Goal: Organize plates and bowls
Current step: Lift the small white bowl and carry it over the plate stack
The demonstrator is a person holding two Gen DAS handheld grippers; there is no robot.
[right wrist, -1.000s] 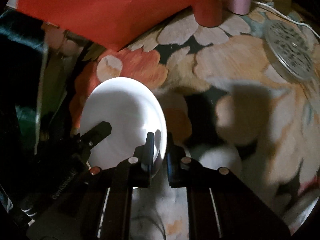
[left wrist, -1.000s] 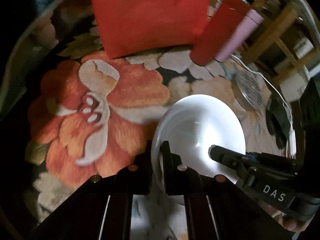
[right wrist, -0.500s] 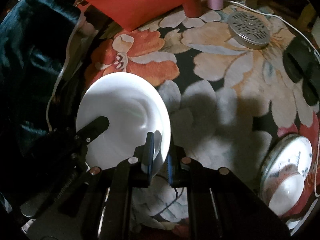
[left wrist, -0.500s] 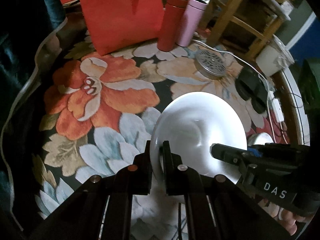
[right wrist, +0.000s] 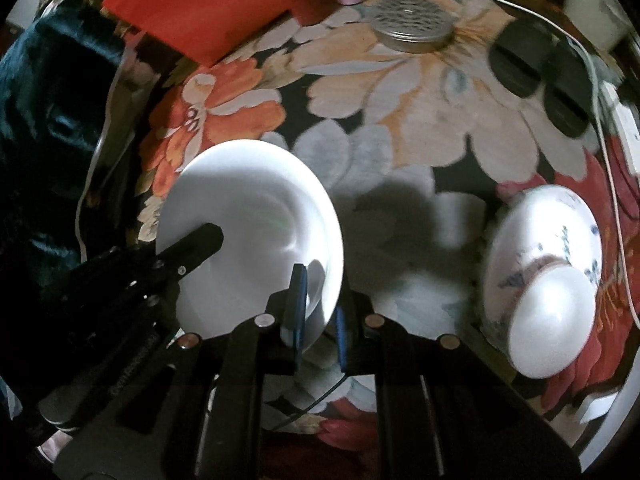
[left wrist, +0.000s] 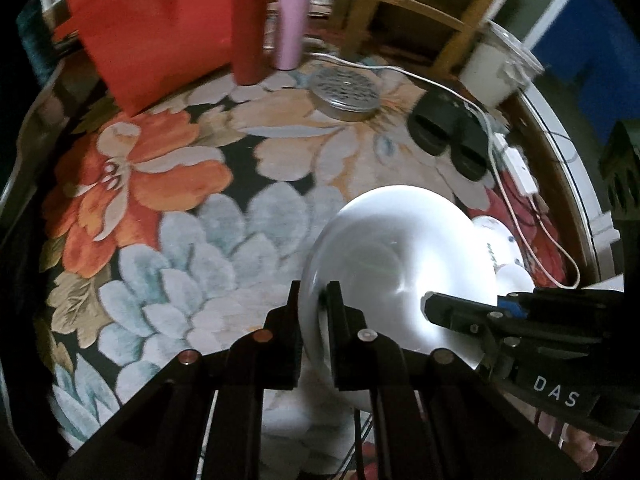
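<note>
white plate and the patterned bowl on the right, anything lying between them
Nothing lies there: in the right wrist view only bare floral tablecloth, crossed by a shadow, separates the white plate from the patterned bowl.

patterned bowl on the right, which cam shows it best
The right wrist view: the patterned bowl is nearly whole there, with its blue markings and a smaller white dish on it. The left wrist view shows only a sliver behind the white plate.

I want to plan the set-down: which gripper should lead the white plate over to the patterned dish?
Right, probably. Both the left gripper and right gripper clamp the white plate, but the patterned dish lies on the right gripper's side.
</note>
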